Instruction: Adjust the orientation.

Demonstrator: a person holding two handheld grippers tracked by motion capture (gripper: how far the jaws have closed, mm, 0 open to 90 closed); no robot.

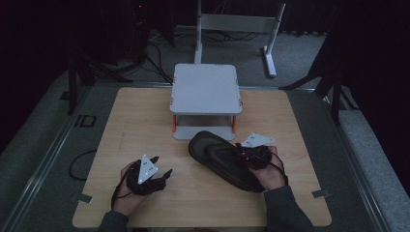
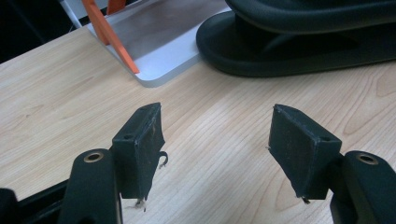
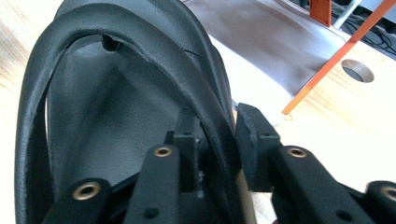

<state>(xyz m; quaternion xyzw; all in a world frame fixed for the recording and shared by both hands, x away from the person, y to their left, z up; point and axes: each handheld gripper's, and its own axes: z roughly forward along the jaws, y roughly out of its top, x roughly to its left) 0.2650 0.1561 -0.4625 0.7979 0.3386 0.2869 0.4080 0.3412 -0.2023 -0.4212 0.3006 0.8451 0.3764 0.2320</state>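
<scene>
A black flip-flop sandal [image 1: 220, 159] lies on the wooden table [image 1: 130, 125] in front of a small grey two-tier rack [image 1: 206, 89]. My right gripper [image 1: 247, 153] is shut on the sandal's strap [image 3: 205, 100], one jaw inside the strap and one outside near the sole's edge. The sandal [image 2: 299, 42] also shows in the left gripper view, its toe close to the rack's base plate [image 2: 159, 46]. My left gripper [image 1: 159, 166] stands open over bare wood to the left of the sandal, nothing between its pads [image 2: 144, 140].
The rack has orange side struts [image 3: 336, 56] and a low bottom shelf [image 1: 203, 131]. A round hole [image 3: 357, 70] is cut in the tabletop beside it. Cables and a white stand [image 1: 237, 24] lie on the floor beyond the table.
</scene>
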